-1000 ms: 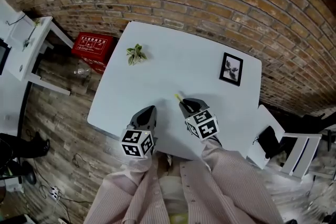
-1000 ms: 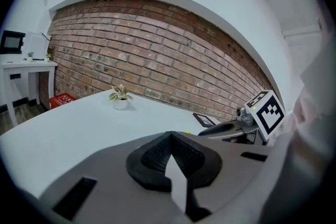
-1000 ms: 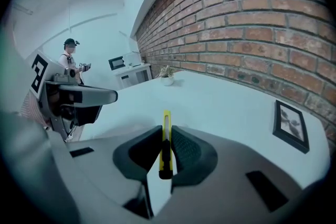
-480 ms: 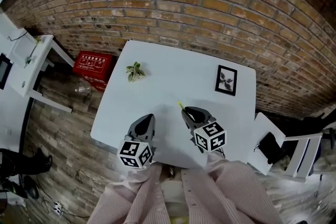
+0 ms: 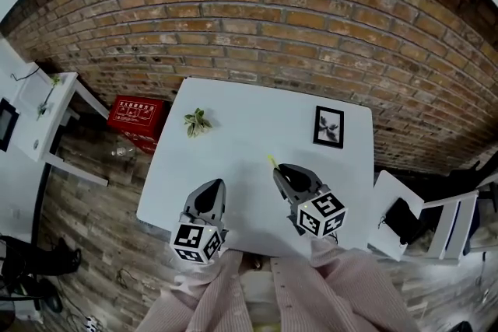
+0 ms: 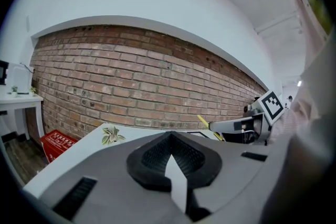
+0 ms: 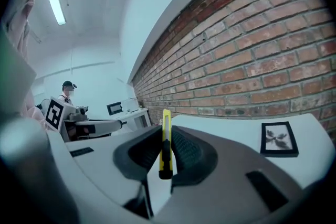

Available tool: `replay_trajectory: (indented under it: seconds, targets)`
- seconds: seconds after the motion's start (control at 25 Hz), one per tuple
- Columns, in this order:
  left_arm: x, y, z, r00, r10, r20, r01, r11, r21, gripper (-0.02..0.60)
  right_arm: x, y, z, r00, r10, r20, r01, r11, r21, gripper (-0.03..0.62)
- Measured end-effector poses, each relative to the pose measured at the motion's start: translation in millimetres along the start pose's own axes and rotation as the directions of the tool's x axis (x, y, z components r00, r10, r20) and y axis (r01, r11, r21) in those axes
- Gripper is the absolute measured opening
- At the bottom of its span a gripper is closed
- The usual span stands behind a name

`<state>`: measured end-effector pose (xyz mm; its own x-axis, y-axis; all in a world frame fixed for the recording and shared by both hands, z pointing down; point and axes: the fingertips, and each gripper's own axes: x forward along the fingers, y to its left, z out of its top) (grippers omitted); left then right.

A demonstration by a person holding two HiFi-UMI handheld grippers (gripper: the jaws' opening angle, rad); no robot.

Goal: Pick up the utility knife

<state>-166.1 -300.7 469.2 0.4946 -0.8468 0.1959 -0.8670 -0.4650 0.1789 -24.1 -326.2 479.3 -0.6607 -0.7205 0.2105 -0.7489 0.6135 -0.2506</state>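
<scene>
A slim yellow utility knife (image 7: pixel 165 144) stands edge-on between the dark pads of my right gripper (image 7: pixel 165 139), which is shut on it. In the head view its yellow tip (image 5: pixel 271 161) pokes out ahead of the right gripper (image 5: pixel 288 173), above the white table (image 5: pixel 233 128). From the left gripper view the knife (image 6: pixel 202 121) shows as a yellow sliver at the right gripper's nose. My left gripper (image 5: pixel 208 198) hovers beside it to the left, over the table's near edge. Its jaws (image 6: pixel 170 152) are shut with nothing held.
A black-framed picture (image 5: pixel 328 126) lies at the table's far right and a small leafy sprig (image 5: pixel 195 121) at its far left. A brick wall stands behind. A red box (image 5: pixel 137 114) and a white side table (image 5: pixel 39 113) are to the left, a white chair (image 5: pixel 420 218) to the right.
Both grippers have risen above the table, the right one carrying the knife up with it. Neither gripper's jaws have changed.
</scene>
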Motion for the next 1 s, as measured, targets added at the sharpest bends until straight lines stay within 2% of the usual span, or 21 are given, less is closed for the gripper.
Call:
replay_trajectory:
  seconds: [0.28,0.76,1.0]
  targets:
    - [-14,1,24,0.999,0.025,0.046,-0.026,0.999,0.026,-0.008,-21,2,32,0.992,-0.007,0.124,0.006,1.0,0.004,0.057]
    - [-39,17,68,0.985,0.096,0.144,-0.105,0.993,0.059,-0.008,-58,-7,83,0.963,-0.058,0.262,0.069,0.997,-0.035,0.057]
    - [-43,17,89,0.976,0.107,0.19,-0.124,0.989,0.081,-0.008,-69,-13,99,0.947,-0.082,0.31,0.098,0.995,-0.037,0.057]
